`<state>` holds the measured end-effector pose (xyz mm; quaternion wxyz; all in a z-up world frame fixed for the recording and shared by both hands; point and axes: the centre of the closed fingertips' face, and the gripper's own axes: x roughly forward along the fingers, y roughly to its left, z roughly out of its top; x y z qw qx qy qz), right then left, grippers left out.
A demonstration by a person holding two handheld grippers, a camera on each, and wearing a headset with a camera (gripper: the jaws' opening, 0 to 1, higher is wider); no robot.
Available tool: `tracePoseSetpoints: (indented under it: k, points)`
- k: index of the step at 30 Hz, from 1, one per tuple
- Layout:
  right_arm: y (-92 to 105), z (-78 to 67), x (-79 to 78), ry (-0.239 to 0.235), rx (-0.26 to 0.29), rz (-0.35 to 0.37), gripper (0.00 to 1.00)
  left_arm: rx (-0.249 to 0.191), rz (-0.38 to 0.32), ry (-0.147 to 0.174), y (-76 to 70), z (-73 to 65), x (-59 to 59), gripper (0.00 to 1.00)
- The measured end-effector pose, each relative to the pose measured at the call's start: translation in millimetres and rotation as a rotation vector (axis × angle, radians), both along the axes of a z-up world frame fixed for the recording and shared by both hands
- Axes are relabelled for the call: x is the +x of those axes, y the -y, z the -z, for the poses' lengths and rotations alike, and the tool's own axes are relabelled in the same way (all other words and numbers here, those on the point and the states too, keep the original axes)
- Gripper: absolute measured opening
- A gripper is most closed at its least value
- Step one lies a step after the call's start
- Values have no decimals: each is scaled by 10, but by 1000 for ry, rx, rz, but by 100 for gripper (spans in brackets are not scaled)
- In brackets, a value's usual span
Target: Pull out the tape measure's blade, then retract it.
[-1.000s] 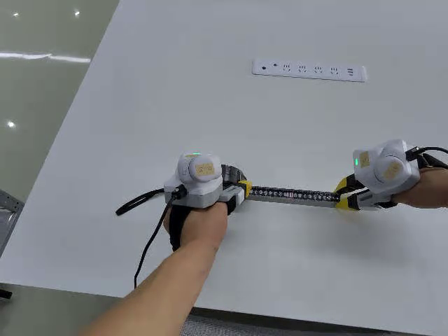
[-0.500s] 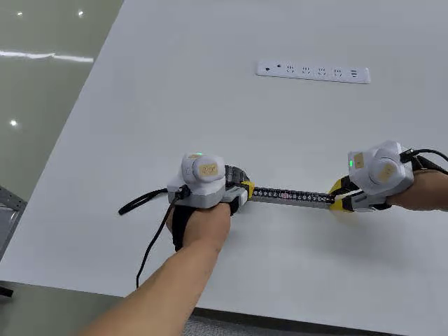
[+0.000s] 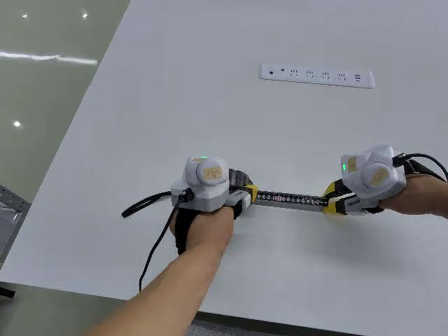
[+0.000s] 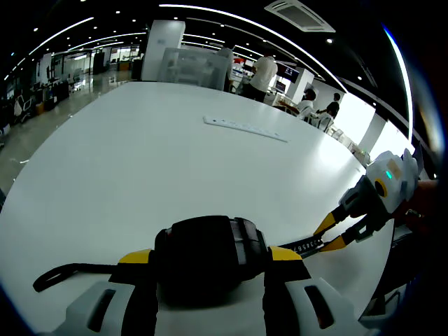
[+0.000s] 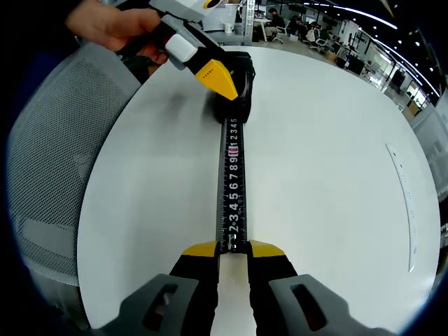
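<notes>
While the left claw (image 4: 210,255) clamps the tape measure's case (image 5: 236,82), the right claw (image 5: 234,249) pinches the extended blade (image 5: 233,175).

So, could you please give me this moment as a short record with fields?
Left gripper: jaws shut on the black tape measure case
Right gripper: jaws shut on the tip of the dark numbered blade
Blade state: pulled out, straight, spanning from case to right gripper
Surface: white table
Also there: white power strip, on the far side, apart from both grippers
</notes>
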<state>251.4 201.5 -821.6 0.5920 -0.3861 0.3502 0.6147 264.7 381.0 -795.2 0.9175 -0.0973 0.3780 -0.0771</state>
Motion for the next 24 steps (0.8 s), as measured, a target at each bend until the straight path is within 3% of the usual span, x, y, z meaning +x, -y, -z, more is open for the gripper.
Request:
tracePoseSetpoints:
  k: [24]
  points:
    - [-362,35,4,-5,34,-22,12,-6,2,-2,-5,5,2,57]
